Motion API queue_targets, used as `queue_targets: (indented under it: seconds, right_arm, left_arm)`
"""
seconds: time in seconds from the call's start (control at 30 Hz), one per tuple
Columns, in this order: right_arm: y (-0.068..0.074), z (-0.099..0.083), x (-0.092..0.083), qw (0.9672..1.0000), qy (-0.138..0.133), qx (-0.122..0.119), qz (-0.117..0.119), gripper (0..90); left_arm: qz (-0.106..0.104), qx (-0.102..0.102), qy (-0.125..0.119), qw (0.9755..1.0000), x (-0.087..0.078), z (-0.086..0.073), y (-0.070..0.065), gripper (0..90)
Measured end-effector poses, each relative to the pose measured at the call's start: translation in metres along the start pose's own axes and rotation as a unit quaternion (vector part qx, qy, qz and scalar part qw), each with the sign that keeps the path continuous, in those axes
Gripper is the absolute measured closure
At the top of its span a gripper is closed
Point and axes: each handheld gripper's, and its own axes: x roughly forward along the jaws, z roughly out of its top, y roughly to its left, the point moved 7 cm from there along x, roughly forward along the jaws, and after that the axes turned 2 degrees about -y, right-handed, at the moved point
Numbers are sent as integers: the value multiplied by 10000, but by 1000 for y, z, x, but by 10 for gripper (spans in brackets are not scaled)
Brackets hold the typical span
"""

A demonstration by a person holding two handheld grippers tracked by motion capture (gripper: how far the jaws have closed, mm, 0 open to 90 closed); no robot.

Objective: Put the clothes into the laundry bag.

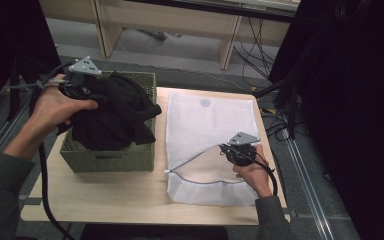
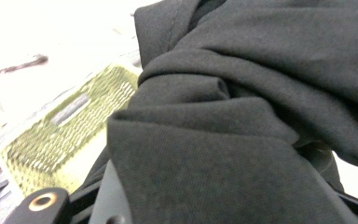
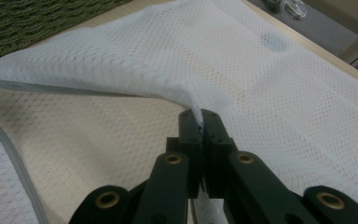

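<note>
Where the pale wooden surface [image 1: 110,192] stands, the room is dim: dark drapes hang on both sides, light wooden furniture legs rise beyond the far edge, and loose cables lie on the grey floor.

Count: one woven green basket [image 1: 107,160], one black garment [image 1: 112,112], one white mesh laundry bag [image 1: 205,130], two grippers.

Left gripper [image 1: 80,87]: raised over the basket's far left corner, clenched on a bunch of the black garment. Cloth is packed between the jaws in the left gripper view [image 2: 242,140]. The garment hangs from the gripper down and to its right, with its lower folds inside the basket and one flap draped across the right rim. It is crumpled, so no clear long axis can be read. The basket sits just below this gripper, its handle-slot side facing the person.

Right gripper [image 1: 228,149]: low over the bag's near half, jaws pinched tight on the upper mesh layer beside the zip edge [image 3: 200,116]. From the pinch the mesh is lifted into a small tent, and the grey-edged opening [image 3: 51,88] gapes to this gripper's left, toward the basket. The bag lies flat, long axis running from the person to the far edge, mouth at the near end. A round grey patch [image 1: 205,103] sits well beyond the gripper, near the far end.
</note>
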Motion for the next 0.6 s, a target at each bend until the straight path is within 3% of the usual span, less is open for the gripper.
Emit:
queue_targets:
  seconds: [0.13, 0.33, 0.4, 0.43, 0.5, 0.57, 0.6]
  right_arm:
    - [0, -1, -1, 10000, 47, 30, 42, 892]
    - [-2, 0, -2, 10000, 10, 72, -40, 892]
    - [-3, 0, -2, 10000, -30, 57, -44, 892]
    - [-3, 0, -2, 10000, -46, 36, -58, 892]
    - [-5, 0, -2, 10000, -65, 44, -59, 892]
    - [-6, 0, -2, 9999, -78, 44, -71, 892]
    - [-5, 0, -2, 9999, -73, 59, -60, 892]
  left_arm:
    - [-289, 24, -90, 9995, -16, 17, -22, 600]
    - [-741, 258, -368, 9962, -24, 24, -75, 599]
    - [-1008, 337, -552, 9928, -26, 22, -103, 599]
    - [-1179, 408, -564, 9906, -24, 18, -121, 599]
    - [-1413, 570, -536, 9869, -18, 12, -144, 598]
    - [-1729, 786, -496, 9806, -10, 8, -171, 595]
    - [-1808, 831, -539, 9785, -7, 9, -179, 594]
